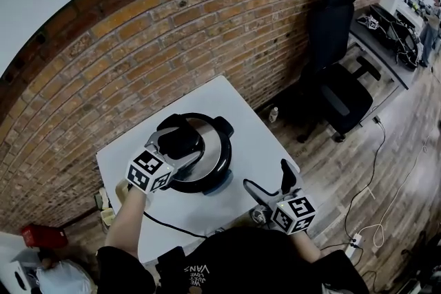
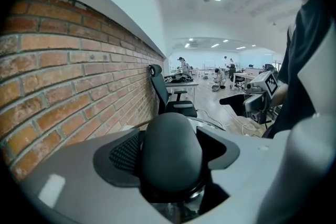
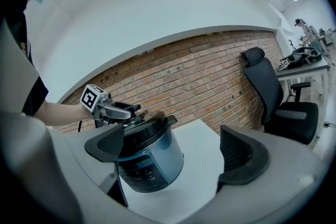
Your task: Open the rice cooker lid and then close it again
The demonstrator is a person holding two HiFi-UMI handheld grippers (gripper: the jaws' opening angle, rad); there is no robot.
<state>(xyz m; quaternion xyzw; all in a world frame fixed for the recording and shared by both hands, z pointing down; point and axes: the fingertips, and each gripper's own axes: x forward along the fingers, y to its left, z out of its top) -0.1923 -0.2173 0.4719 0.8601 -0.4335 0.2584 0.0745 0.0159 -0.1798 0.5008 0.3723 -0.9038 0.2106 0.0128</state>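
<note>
A black and silver rice cooker (image 1: pixel 207 172) stands on the white table (image 1: pixel 258 138) with its lid (image 1: pixel 215 148) down. My left gripper (image 1: pixel 178 142) reaches over the lid from the near left. Its jaws straddle the black lid handle (image 1: pixel 182 138). In the left gripper view the rounded handle (image 2: pixel 170 139) fills the space between the pads of the left gripper (image 2: pixel 173 157), and a thin dark gap shows on the right side. My right gripper (image 1: pixel 270 181) hovers open and empty at the table's near right edge. In the right gripper view it (image 3: pixel 176 152) faces the cooker (image 3: pixel 149 160).
A brick wall (image 1: pixel 172 31) runs close behind the table. A black office chair (image 1: pixel 334 72) stands at the right, with a desk (image 1: pixel 386 45) beyond it. The cooker's black cable (image 1: pixel 172 225) trails over the table's near edge. White cables (image 1: pixel 375 217) lie on the wooden floor.
</note>
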